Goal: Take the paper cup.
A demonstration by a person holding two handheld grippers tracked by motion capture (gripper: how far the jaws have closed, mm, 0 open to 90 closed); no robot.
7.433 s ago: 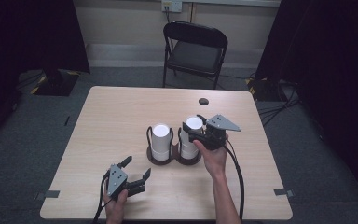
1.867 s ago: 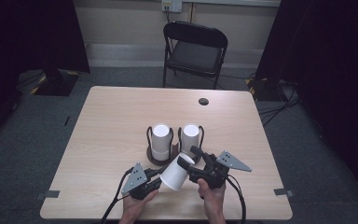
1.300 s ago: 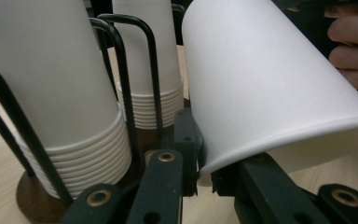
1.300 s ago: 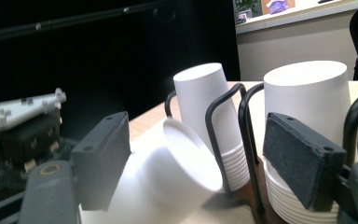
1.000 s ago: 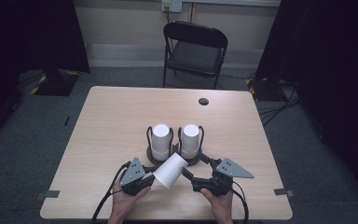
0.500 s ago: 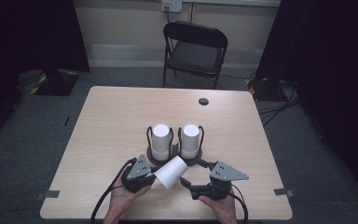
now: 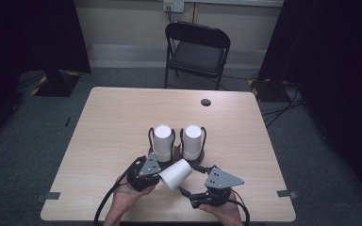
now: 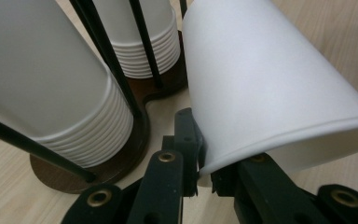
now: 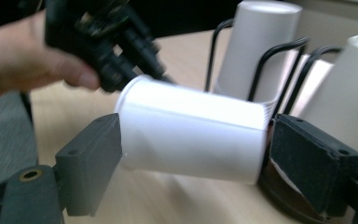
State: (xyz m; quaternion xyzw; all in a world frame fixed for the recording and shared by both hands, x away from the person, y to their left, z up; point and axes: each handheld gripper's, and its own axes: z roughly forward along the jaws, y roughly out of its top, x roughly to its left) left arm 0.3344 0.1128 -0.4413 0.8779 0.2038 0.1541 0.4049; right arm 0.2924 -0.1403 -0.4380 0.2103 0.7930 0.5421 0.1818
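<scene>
White paper cup lying sideways above bench, rim pinched by clenched left hand-held gripper; right hand-held gripper released, jaws spread flanking cup's ends lengthwise.

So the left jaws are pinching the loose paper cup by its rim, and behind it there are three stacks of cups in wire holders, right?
Not three: the high view shows two stacks, one beside the other. The left gripper does pinch the loose cup by its rim.
</scene>
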